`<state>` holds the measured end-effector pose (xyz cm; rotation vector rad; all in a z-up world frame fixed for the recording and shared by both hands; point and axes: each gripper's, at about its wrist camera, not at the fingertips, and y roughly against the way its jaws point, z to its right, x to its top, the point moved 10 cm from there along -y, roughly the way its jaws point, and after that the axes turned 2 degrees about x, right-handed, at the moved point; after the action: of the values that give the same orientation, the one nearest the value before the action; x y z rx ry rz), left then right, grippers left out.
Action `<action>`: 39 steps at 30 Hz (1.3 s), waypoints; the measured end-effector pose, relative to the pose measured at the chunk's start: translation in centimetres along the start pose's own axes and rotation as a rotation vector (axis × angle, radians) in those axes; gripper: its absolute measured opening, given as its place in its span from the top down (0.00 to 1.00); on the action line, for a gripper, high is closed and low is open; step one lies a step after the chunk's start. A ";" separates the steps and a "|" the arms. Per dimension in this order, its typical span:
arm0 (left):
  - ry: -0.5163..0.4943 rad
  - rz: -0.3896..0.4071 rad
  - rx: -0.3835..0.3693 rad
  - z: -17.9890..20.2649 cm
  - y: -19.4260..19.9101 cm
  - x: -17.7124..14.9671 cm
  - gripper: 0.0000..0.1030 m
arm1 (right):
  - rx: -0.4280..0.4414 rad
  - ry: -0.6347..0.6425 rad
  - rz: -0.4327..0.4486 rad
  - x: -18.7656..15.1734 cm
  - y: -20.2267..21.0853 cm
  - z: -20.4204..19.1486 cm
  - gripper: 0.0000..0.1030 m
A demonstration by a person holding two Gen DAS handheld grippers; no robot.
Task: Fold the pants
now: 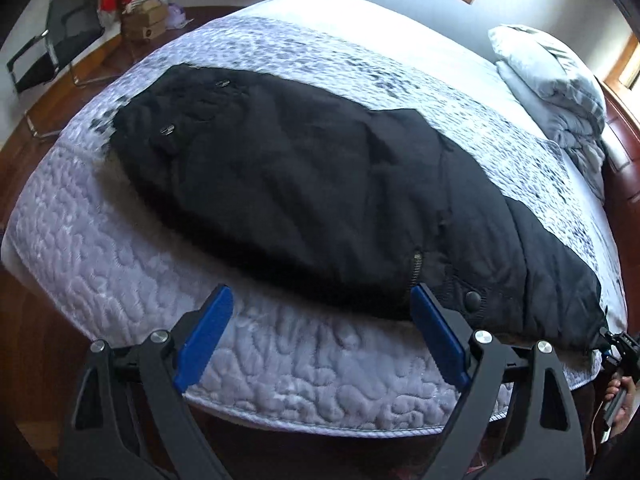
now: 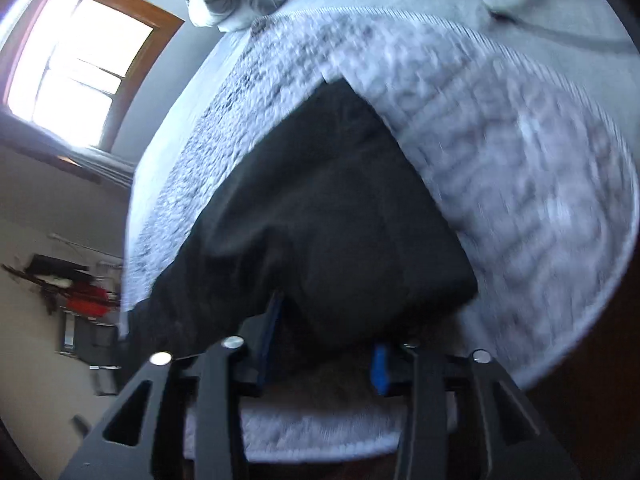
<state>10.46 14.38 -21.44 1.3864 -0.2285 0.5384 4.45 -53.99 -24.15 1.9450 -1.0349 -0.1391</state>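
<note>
No text, label, brand, number or sign can be read in either view. A dark striped marking is seen on the pillow (image 1: pixel 548 68) at the head of the bed, but no letters can be made out in it. A small round mark is seen on one of the cardboard boxes (image 1: pixel 145 23) on the floor in the left wrist view; it is too small to be read. The metal snaps and the zipper on the black pants (image 1: pixel 320 200) carry no lettering that can be told. The right wrist view is blurred throughout.
</note>
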 end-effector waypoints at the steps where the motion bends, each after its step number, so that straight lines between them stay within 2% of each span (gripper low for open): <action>1: 0.022 -0.001 0.001 -0.6 0.1 -0.1 0.13 | -0.016 0.025 0.012 0.7 -0.3 -0.6 0.73; 3: 0.053 0.005 -0.001 -1.4 0.3 -0.3 0.13 | -0.016 0.037 0.046 1.8 -0.6 -1.3 0.74; 6: 0.080 -0.004 0.004 -2.1 0.0 -0.6 0.12 | -0.121 0.018 -0.022 1.3 -1.7 0.3 0.74; 10: 0.076 -0.029 0.026 -2.8 -0.9 -1.4 0.12 | -0.097 0.001 -0.042 0.3 -1.0 0.8 0.74; 11: 0.084 -0.036 0.029 -3.2 -1.2 -1.4 0.12 | -0.091 -0.002 -0.046 0.0 -0.6 0.8 0.70; 12: 0.108 -0.042 0.030 -3.9 -1.5 -1.3 0.12 | -0.092 -0.003 -0.050 -0.2 -0.2 0.9 0.47; 13: 0.131 -0.042 0.027 -4.4 -1.7 -1.1 0.12 | -0.087 0.005 -0.041 -0.3 0.5 0.8 0.43; 17: 0.243 -0.013 0.043 -7.9 -1.8 0.3 0.12 | -0.129 0.046 -0.024 -0.8 2.5 0.7 0.37; 21: 0.367 -0.013 0.026 -11.3 -2.7 2.2 0.12 | -0.096 0.016 -0.015 -0.9 3.5 1.0 0.36; 27: 0.556 -0.084 -0.105 -12.8 -6.4 4.3 0.12 | -0.095 -0.018 -0.037 -1.8 2.6 1.4 0.36; 31: 0.650 -0.097 -0.129 -12.8 -7.8 5.5 0.08 | -0.083 -0.015 -0.042 -1.9 2.3 0.8 0.36; 33: 0.686 -0.086 -0.195 -11.8 -7.9 6.2 0.09 | -0.083 -0.010 -0.043 -1.8 2.2 0.6 0.36; 34: 0.706 -0.092 -0.293 -10.5 -8.1 6.7 0.13 | -0.085 -0.005 -0.042 -1.7 2.2 0.5 0.35; 35: 0.722 -0.101 -0.337 -9.7 -8.2 7.0 0.15 | -0.085 -0.002 -0.042 -1.7 2.2 0.5 0.34; 36: 0.735 -0.104 -0.339 -9.2 -8.3 7.2 0.16 | -0.084 0.004 -0.040 -1.7 2.2 0.3 0.34; 38: 0.746 -0.086 -0.338 -8.6 -8.4 7.6 0.28 | -0.084 0.011 -0.039 -1.7 2.1 0.2 0.33; 39: 0.751 -0.087 -0.318 -8.6 -8.7 7.8 0.42 | -0.083 0.014 -0.042 -1.7 2.1 0.1 0.32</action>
<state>20.05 23.75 -26.98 0.8095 0.3412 0.8688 2.03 -53.33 -23.15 1.8905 -0.9646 -0.1894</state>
